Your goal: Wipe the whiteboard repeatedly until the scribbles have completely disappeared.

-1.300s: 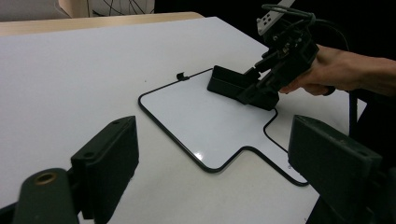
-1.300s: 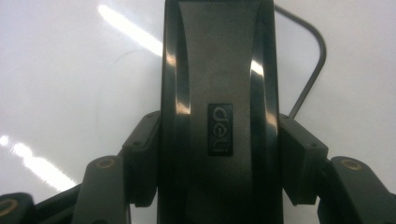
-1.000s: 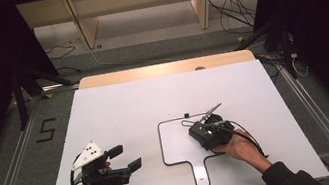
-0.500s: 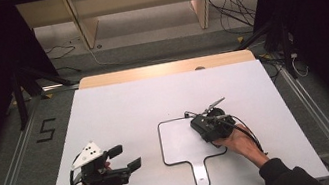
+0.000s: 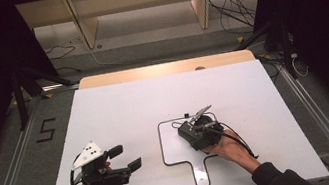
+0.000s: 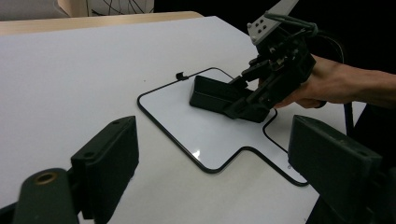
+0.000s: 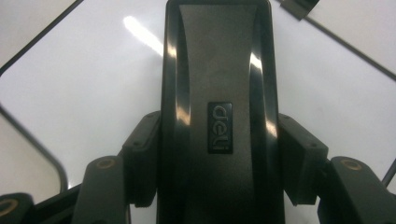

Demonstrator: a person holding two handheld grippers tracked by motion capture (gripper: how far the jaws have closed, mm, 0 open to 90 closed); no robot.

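Near the front left corner of the table (image 5: 119,105), the left gripper (image 5: 125,158) hovers with jaws spread and nothing between them, pointing right toward the whiteboard (image 5: 173,144). That small board lies flat by the front edge, right of centre, its handle (image 5: 202,177) toward the person. On its right half sits the black eraser (image 5: 190,133), clenched across its width by the right gripper (image 7: 212,154), pads on both long sides. The eraser's long axis runs forward from those jaws, toward the board's far left corner. I judge a wiping stroke has open board to the left and ahead; the clip (image 6: 180,75) on the far rim and the rim itself bound it
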